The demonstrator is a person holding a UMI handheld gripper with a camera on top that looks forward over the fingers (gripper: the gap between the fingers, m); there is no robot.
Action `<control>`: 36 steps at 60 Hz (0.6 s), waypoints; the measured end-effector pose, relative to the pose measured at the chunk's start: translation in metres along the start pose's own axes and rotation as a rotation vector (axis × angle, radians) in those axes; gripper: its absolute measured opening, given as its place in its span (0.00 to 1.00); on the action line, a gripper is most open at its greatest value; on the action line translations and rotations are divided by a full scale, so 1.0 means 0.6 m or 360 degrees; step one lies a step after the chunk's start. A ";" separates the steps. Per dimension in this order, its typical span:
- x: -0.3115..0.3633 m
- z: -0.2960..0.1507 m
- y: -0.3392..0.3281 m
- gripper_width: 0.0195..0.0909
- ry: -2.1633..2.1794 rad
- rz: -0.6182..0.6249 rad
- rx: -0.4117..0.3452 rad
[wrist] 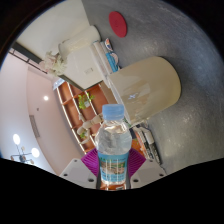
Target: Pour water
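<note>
The hand-held gripper (113, 165) squeezes the water bottle (114, 140) tight and tips it sideways, probably so water can pour out.

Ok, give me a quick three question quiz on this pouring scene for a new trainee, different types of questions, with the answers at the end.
1. True or false: the water bottle sits between the fingers of the hand-held gripper.
2. Multiple choice: what colour is the bottle's cap? A) red B) light blue C) black
3. Fill in: just beyond the bottle lies a beige, rounded ____.

Key: 1 true, both pink pads press on its sides. 2 B. 3 container; its exact type is hard to tell. A red disc lies further off on the grey surface.
</note>
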State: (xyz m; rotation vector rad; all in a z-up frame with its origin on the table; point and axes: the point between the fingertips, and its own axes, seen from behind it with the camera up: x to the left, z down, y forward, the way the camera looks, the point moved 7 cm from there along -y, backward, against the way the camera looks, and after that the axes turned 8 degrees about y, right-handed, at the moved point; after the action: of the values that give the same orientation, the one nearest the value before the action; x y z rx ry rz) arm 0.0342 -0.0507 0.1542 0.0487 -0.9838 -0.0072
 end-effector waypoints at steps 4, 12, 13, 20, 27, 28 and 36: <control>0.004 -0.004 0.001 0.19 0.0009 0.0007 0.0002; 0.002 0.001 -0.003 0.19 -0.0039 0.0031 0.0032; -0.001 0.002 -0.004 0.19 -0.0054 0.0048 0.0036; -0.010 0.002 -0.012 0.19 -0.0333 0.0159 0.0014; 0.027 0.018 -0.010 0.19 -0.0790 0.0146 0.0071; 0.033 0.018 -0.004 0.19 -0.0868 0.0140 0.0078; 0.109 0.021 0.004 0.20 -0.1521 0.0073 0.0077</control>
State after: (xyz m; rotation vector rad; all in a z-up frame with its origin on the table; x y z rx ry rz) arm 0.0597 -0.0507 0.2159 0.0688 -1.9407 0.0387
